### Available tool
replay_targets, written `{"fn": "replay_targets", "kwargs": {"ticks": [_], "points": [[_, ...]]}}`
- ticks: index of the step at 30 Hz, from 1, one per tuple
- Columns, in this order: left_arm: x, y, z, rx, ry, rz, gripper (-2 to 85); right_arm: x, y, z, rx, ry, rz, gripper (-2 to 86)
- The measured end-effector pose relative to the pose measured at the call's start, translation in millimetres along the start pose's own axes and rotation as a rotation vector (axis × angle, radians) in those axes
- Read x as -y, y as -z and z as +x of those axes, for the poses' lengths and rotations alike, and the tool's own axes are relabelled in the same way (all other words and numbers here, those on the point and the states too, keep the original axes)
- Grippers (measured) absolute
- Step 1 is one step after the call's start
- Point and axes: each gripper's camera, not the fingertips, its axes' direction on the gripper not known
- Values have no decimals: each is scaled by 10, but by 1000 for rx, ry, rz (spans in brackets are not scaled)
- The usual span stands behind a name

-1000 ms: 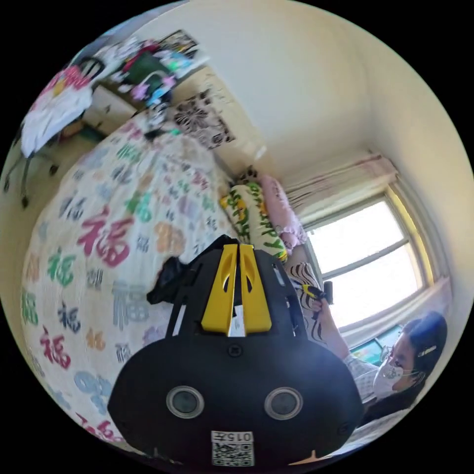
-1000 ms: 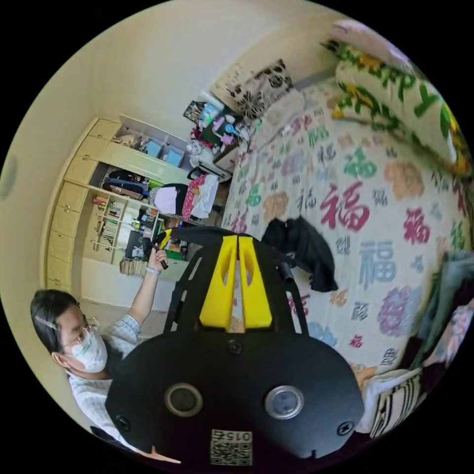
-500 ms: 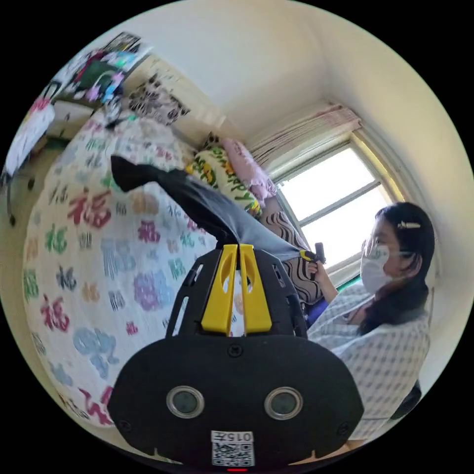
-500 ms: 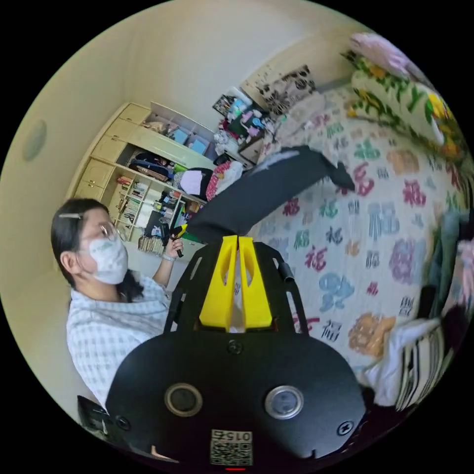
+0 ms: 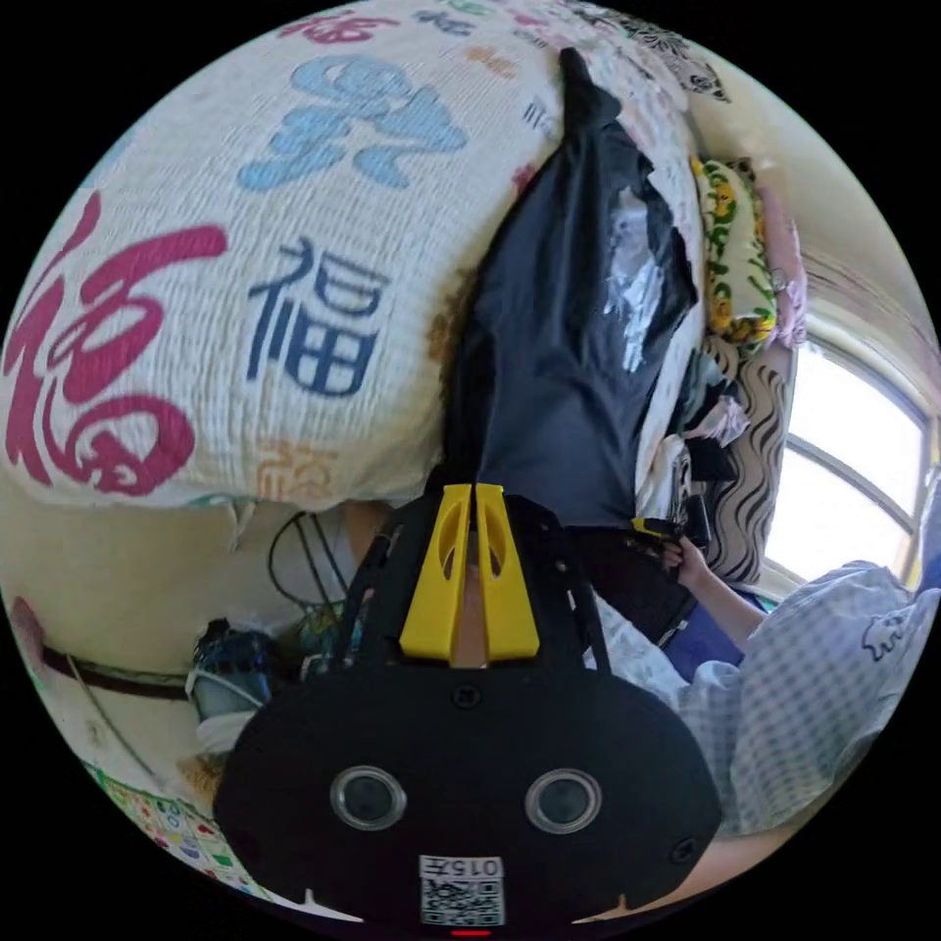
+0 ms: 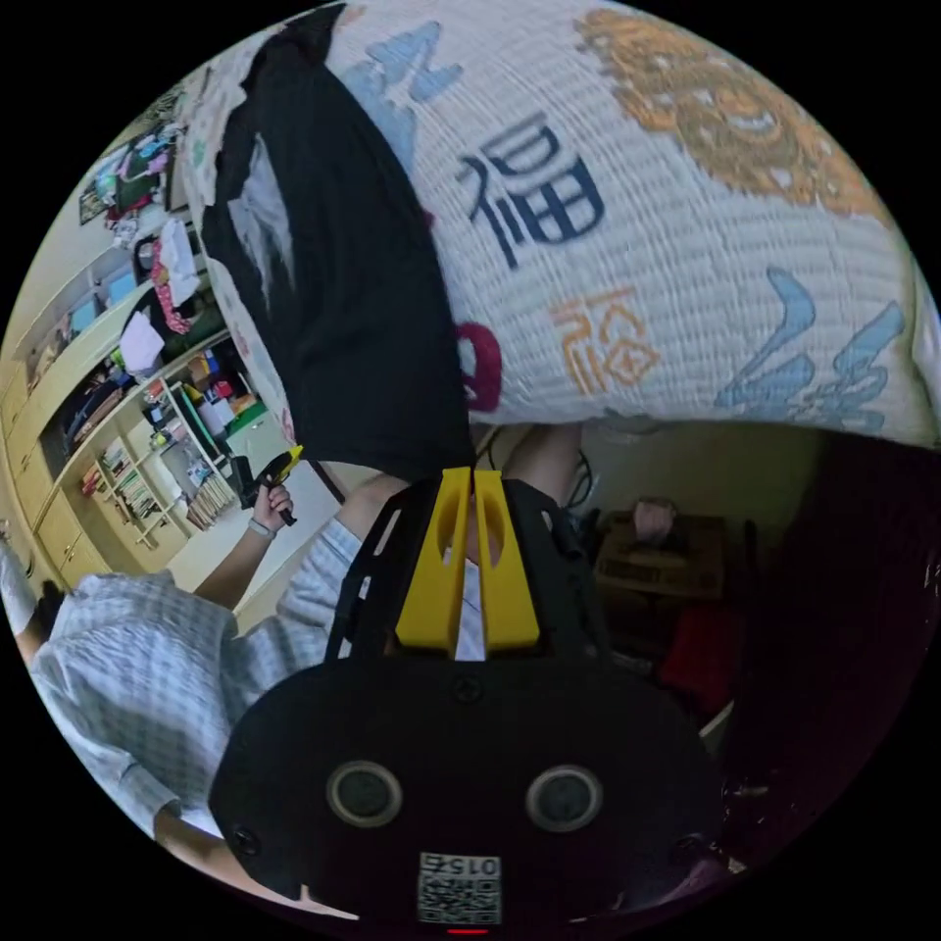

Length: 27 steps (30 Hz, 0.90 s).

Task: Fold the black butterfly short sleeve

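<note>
Black shirt is laid lengthwise on the bed quilt, near hem hanging at the bed's edge, far end reaching up toward the pillows. Pale print patch faces up in both views, so it looks front-up.

Left tool: yellow jaws pressed together, hem edge meets the tips. I can't confirm cloth sits between them, but it reads as pinching one hem corner. Right tool: same, jaws together at the other end of the hem. In the left gripper view the right tool is in the person's hand beside the bed; in the right gripper view the left tool is in the other hand.

My read: the step in hand is spreading the shirt flat before the first fold.

How I'd do it well:
- Keep both corners pinched and pull the hem taut between the tools so the body lies flat.
- Draw toward the bed's edge evenly; an uneven pull skews the side seams.
- Set the hem on the quilt, not over the edge, or its weight drags the shirt off.
- Far end looks bunched and narrow; the sleeves likely need opening out before folding.
- Quilt is ribbed and grippy, so lift and lay rather than drag.

Below the bed edge: cables and clutter on the floor. Keep cloth clear of them.
</note>
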Motion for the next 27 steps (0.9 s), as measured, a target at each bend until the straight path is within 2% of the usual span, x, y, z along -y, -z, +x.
{"fn": "replay_targets", "kwargs": {"ticks": [3,7,10,12,14,18,21,23,27], "points": [[-29,-261,-240,42,51,-2,5,-39,-165,149,-6,-37,-14,4],[154,-593,-482,82,167,6,69,13,-250,292,71,-105,18,29],[376,-760,-542,190,192,-72,93,62,-203,373,-46,-193,-4,42],[524,-757,-572,243,207,-113,85,52,57,409,-83,-192,37,43],[725,-695,-576,418,202,-180,83,65,358,420,-96,-175,98,32],[1107,-644,-542,502,166,-302,79,269,1227,269,-45,-38,316,10],[1677,-561,42,472,-41,-173,80,628,1796,-2,-6,127,457,16],[2262,-653,731,409,-245,-82,87,939,2062,-186,-12,208,514,30],[3159,-1087,1899,301,-577,-32,91,1794,2445,-551,-4,353,547,67]]}}
